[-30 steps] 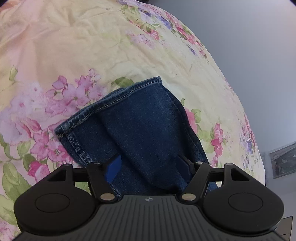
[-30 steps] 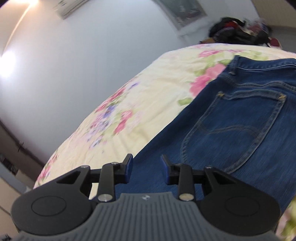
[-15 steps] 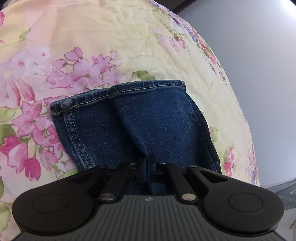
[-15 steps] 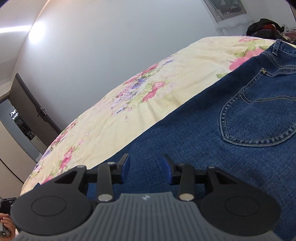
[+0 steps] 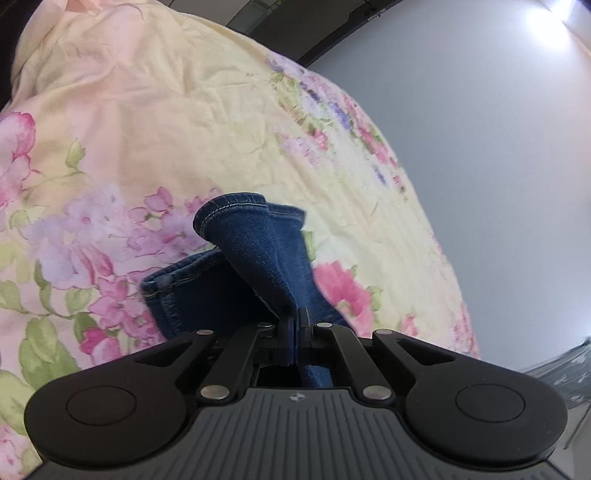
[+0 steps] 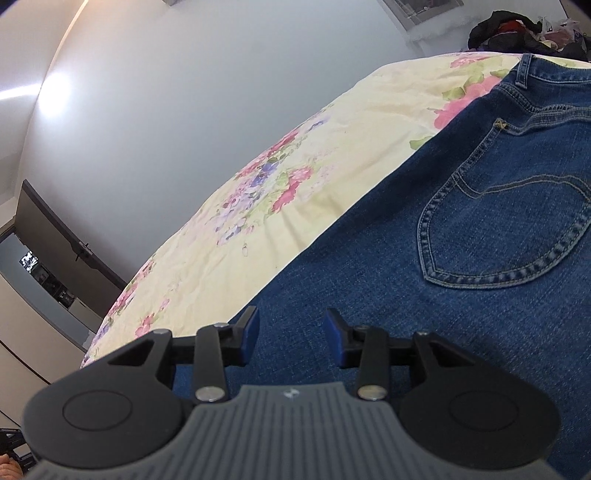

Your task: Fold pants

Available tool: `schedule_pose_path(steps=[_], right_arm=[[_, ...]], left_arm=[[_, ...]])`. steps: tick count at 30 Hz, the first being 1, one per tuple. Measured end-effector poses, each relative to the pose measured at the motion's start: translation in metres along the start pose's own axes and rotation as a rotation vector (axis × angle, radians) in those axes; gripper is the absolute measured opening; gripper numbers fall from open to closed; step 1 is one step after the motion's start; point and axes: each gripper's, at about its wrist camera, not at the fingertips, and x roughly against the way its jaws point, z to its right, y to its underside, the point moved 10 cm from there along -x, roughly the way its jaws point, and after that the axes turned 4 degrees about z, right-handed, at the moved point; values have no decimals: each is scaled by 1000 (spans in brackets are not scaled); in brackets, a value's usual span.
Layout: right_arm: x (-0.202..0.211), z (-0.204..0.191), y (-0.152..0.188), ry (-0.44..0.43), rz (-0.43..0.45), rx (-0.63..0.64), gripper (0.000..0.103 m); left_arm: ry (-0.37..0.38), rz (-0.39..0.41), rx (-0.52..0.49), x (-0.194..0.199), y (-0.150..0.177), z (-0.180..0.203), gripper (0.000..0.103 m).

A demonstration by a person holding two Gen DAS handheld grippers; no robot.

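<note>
Since a second ago: left gripper (image 5: 295,325) gone from wide apart over the flat hem to clamped tight on a pinch of denim, leg end now pulled up off the bedspread into a standing fold. Right gripper (image 6: 291,334) eased a little wider over the seat of the jeans, nothing between its blue pads (image 6: 249,332), hardly shifted otherwise.

Largest first. Bedspread (image 5: 155,122), pale yellow cotton printed with pink and lilac flowers and green leaves, softly creased, filling most of both views. Plain grey-white wall (image 6: 207,92) behind, glare patch high up. Dark door frame (image 6: 62,236) at far left in the right view; heap of dark clothes (image 6: 517,29) beyond the far edge of the bed.

Jeans (image 6: 461,258) spread flat on the bedspread, dark blue denim, fine twill grain, tan double stitching. Back pocket (image 6: 506,236) shield-shaped, face up, ahead and right of the open jaws; waistband and belt loop (image 6: 522,70) at the far end. Leg hem (image 5: 236,206) raised and curled into a tube above the shut jaws, second hem (image 5: 173,280) lying flat on the flowers just left.
</note>
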Motion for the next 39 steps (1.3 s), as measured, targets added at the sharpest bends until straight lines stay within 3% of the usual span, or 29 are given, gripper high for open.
schedule_pose_path(steps=[3,6,8,13,17,21,24,27,31,35,39], right_arm=[[-2,2,1,-2,-15,-15,36],[-5,3,5,-3,-34,-19,37],[-7,3,7,1,-38,-9,37],[-12,1,8,-10,-53,-20,37],[-14,-4,9,-28,-64,1,38],[-19,-3,12,-26,-91,-6,42],[-18,-5,12,-29,-87,14,42],[-17,-1,9,-13,-75,26,43],[-16,10,8,-16,-82,-59,43],[-9,9,4,-14,-68,-54,43],[21,22,-38,71,42,31,42]], left_arm=[[-125,-91,21,-20,25,-43,0],[-96,-88,87,-27,33,-61,3],[-110,-85,69,-29,32,-61,8],[-89,-66,102,-22,21,-67,10],[-185,-13,11,-6,7,-70,40],[-247,15,-132,8,8,-55,45],[-226,-12,-198,11,26,-38,58],[-150,-45,-214,14,61,-25,63],[-67,-131,-177,3,109,-17,63],[-35,-114,-191,-5,127,-6,81],[-36,-102,-240,-6,134,-1,84]])
